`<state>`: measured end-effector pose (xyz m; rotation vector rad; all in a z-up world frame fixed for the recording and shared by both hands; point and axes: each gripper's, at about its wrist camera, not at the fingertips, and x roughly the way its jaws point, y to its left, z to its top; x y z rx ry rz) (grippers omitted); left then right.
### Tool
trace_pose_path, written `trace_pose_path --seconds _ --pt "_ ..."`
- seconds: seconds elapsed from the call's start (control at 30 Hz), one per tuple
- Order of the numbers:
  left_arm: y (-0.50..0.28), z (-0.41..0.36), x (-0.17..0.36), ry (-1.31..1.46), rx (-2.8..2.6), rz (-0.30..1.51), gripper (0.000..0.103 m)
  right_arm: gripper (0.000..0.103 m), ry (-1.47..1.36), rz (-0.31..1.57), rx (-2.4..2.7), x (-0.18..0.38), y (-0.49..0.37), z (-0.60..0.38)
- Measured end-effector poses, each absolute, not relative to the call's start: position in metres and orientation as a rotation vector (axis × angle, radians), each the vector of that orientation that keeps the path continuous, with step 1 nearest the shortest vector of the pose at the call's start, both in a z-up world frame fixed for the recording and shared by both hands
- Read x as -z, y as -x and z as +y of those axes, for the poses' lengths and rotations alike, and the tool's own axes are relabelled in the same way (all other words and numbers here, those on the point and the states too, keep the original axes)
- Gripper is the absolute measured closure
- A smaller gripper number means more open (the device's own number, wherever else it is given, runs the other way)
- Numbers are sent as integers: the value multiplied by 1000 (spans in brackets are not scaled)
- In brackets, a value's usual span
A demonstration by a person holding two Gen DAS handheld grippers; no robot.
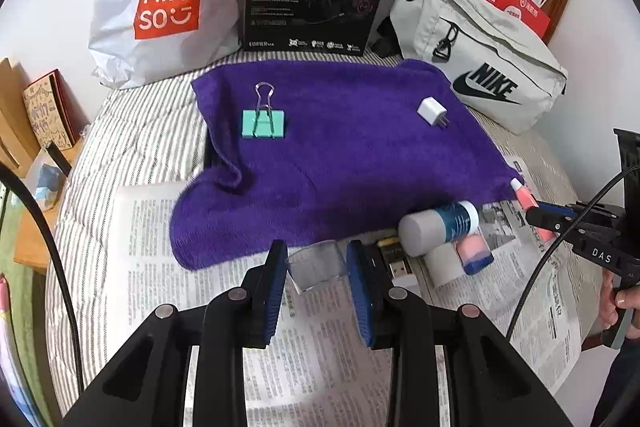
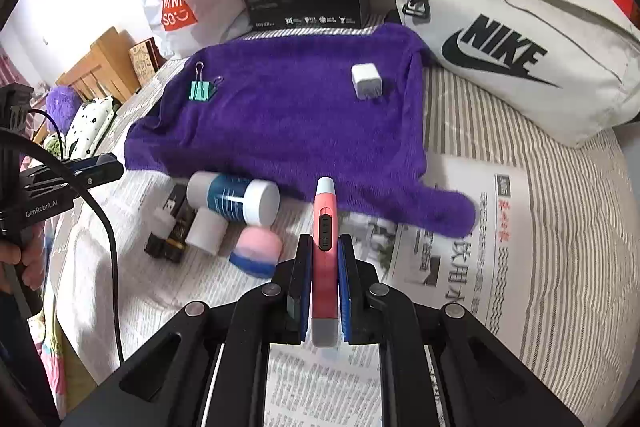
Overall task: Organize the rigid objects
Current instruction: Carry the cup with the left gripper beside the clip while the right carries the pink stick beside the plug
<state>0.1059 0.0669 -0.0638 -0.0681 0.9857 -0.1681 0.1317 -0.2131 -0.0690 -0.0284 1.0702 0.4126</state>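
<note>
Right claw (image 2: 325, 291): jaws pressed onto a slim pink pen-shaped gadget (image 2: 325, 227), gripped low on its body with the grey butt end poking out behind the pads and the pale tip pointing toward the purple towel (image 2: 288, 123). Hard plastic shell, light, stiff; the smooth sides could slide lengthwise under the pads. Its row of side buttons sits just ahead of the pinch, so a hold any further forward risks pressing them.

Left claw (image 1: 317, 267): jaws narrowed onto a small clear, greyish block (image 1: 318, 265), which looks like a transparent plastic case or tape roll; I cannot tell which. It seems held between the blue pads, above the newspaper (image 1: 224, 307). Probably light and slick, maybe thin-walled, so a gentle squeeze across its flat faces suits it.

Outward, on the newspaper near the towel's front edge: a white-and-blue bottle (image 2: 234, 197) lying on its side, round, likely to roll; take it across the middle of the barrel. Beside it a pink-and-blue round pot (image 2: 256, 255), a small white cylinder (image 2: 206, 229) and a black USB device (image 2: 170, 231), all close together, some touching.

On the towel: a mint binder clip (image 1: 263, 123), handles raised, best held by its stiff body; a white charger plug (image 1: 433, 111), well apart from the clip, boxy, easy flat sides, prongs to avoid.

All of this lies on a striped bed (image 2: 500, 131).
</note>
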Motion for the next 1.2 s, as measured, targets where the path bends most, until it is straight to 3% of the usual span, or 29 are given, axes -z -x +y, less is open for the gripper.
trace_pose_path --seconds 0.47,1.2 --pt "-149 77 57 72 176 972 74 91 25 1054 -394 65 -180 -206" --pt "-228 88 92 73 166 1028 74 91 56 1116 -354 112 -245 -189"
